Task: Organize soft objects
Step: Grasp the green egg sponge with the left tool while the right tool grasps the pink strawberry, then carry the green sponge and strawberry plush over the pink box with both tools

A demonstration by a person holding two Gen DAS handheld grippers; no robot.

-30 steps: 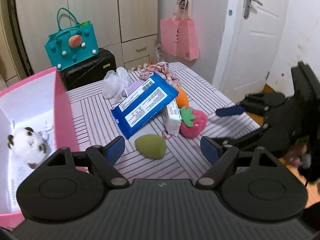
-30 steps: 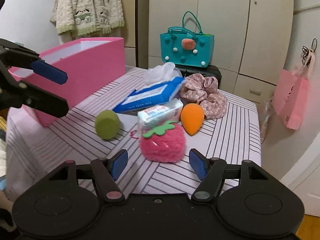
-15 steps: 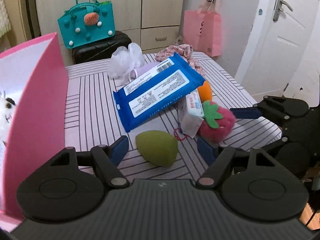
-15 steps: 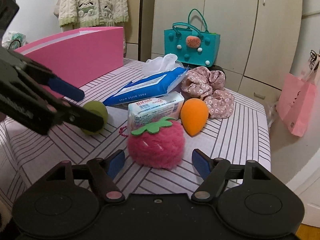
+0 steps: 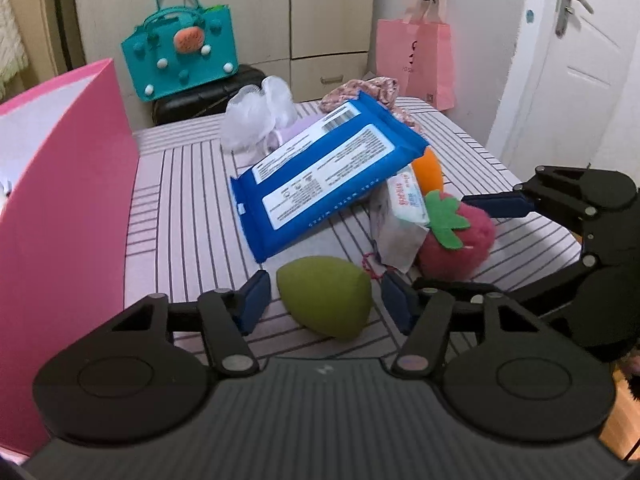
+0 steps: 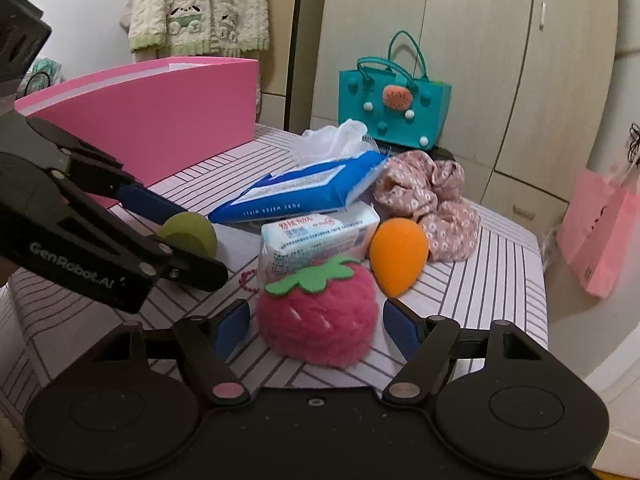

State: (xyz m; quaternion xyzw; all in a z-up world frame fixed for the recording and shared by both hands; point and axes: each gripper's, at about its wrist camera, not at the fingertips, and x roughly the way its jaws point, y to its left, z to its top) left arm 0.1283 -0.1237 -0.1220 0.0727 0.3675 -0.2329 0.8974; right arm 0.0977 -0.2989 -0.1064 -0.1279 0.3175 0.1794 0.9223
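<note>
Closing round green sponge [image 5: 324,300], L gripper [image 5: 324,302] not yet touching; sponge lies flat, tip pointing right.

A home bedroom; beige wardrobe doors [image 6: 472,60], a hanging knitted cardigan [image 6: 200,4], a white door [image 5: 580,60].

Soft indoor light, fisheye-warped edges
</note>
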